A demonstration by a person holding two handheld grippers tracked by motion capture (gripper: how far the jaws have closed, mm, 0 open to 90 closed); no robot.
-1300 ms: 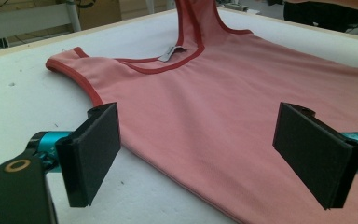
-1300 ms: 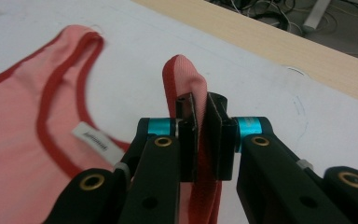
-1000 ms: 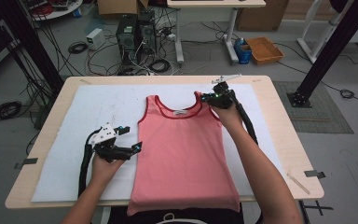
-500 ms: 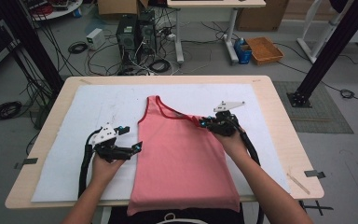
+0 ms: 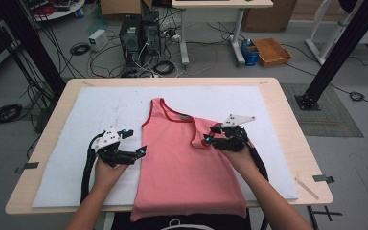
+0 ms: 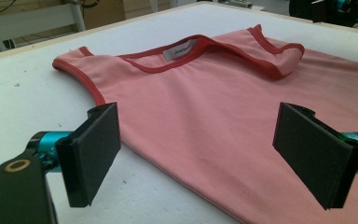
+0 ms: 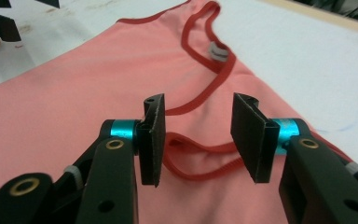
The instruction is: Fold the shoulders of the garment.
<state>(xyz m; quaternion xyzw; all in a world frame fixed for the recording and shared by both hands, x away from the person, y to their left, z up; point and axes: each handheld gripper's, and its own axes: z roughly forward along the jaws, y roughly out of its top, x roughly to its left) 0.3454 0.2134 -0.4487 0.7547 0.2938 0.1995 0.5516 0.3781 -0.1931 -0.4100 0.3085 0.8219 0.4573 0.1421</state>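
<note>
Right gripper (image 5: 210, 136) jaws just opened, parted above folded-in shoulder strap (image 7: 200, 161), nothing between; left gripper (image 5: 136, 143) jaws wide, empty, at tank top (image 5: 182, 163) left side edge; tank top lies mid-tabletop (image 5: 287, 110), hem over near edge; lift your right clear before reaching, so fold stays flat.

A lab: computer towers (image 5: 138, 32), tangled floor cables (image 5: 84, 50), black rig frames (image 5: 342, 50) around a padded table (image 5: 287, 124)

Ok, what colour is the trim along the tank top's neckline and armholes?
Dark red, against the lighter salmon-pink tank top; the trim shows best in the left gripper view.
</note>
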